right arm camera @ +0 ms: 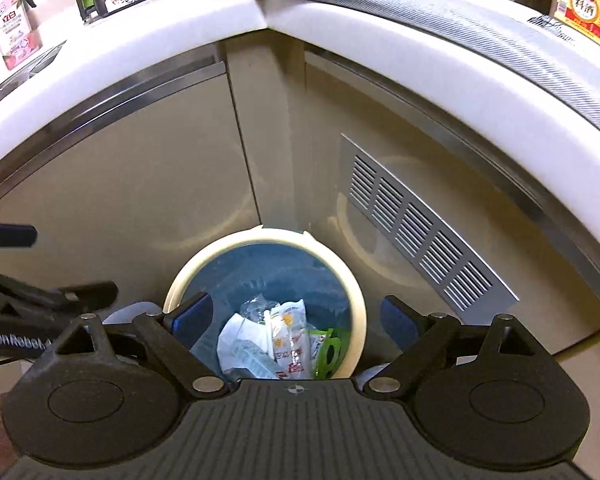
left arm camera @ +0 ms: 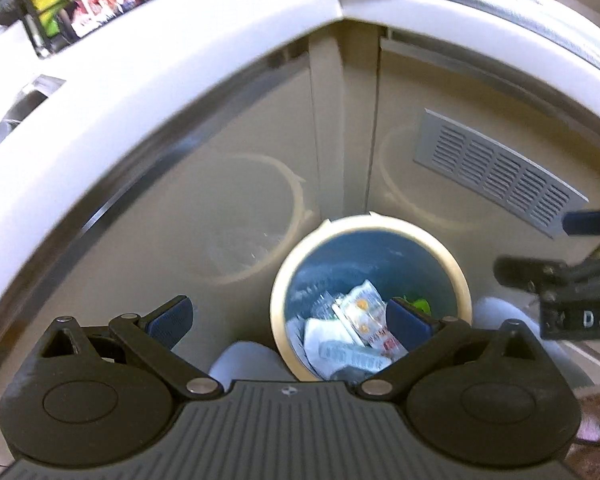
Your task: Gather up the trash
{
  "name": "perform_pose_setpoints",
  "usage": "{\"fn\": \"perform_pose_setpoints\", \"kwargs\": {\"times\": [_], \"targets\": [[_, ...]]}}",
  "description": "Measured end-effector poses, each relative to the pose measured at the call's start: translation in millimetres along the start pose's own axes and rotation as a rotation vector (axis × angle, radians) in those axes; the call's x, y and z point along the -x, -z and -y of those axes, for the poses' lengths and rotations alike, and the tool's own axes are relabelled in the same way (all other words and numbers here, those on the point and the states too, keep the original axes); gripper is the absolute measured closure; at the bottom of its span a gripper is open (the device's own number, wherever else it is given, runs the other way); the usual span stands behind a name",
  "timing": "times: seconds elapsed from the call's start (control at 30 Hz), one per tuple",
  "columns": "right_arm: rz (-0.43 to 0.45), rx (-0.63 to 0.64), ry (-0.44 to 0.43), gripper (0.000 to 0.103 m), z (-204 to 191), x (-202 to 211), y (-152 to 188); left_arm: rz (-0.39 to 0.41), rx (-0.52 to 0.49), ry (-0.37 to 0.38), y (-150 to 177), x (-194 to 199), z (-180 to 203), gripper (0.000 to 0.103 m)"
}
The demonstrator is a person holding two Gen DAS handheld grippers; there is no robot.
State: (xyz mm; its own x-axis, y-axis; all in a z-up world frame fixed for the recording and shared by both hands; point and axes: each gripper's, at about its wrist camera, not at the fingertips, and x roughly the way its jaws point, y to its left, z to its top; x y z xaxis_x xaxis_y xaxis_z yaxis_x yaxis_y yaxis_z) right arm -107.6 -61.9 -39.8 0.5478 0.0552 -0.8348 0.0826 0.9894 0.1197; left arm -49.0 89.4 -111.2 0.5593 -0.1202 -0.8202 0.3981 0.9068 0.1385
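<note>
- Left wrist view: left gripper [left arm camera: 290,320] jaws wide, nothing between, above trash bin [left arm camera: 278,308] in cabinet corner; wrappers [left arm camera: 366,312] inside. Right gripper [left arm camera: 540,248] visible at right edge.
- Right wrist view: right gripper [right arm camera: 296,320] spread wide, empty, over bin; adds soap bottle [right arm camera: 12,24] far left on counter, vent grille [right arm camera: 416,232] right.

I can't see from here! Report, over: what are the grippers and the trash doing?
Left gripper open, empty. Right gripper open, empty. Wrappers inside the trash bin in the cabinet corner. Nothing blocking.
</note>
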Motion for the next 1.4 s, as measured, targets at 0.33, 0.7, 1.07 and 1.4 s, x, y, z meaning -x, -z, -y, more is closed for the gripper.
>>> {"fn": "perform_pose_setpoints", "kwargs": {"times": [0.33, 0.7, 1.07, 1.4], "targets": [[-0.011, 0.009, 0.0, 0.011, 0, 1, 2, 0.037, -0.008, -0.045, -6, 5, -2, 0.0], [-0.028, 0.037, 0.001, 0.011, -5, -2, 2, 0.036, -0.036, -0.05, -3, 6, 1, 0.0], [-0.043, 0.042, 0.002, 0.011, -6, -8, 0, 0.063, -0.072, -0.088, -2, 6, 9, 0.0], [-0.037, 0.059, -0.013, 0.008, -9, -8, 1, -0.018, 0.004, 0.045, 0, -6, -3, 0.0]]}}
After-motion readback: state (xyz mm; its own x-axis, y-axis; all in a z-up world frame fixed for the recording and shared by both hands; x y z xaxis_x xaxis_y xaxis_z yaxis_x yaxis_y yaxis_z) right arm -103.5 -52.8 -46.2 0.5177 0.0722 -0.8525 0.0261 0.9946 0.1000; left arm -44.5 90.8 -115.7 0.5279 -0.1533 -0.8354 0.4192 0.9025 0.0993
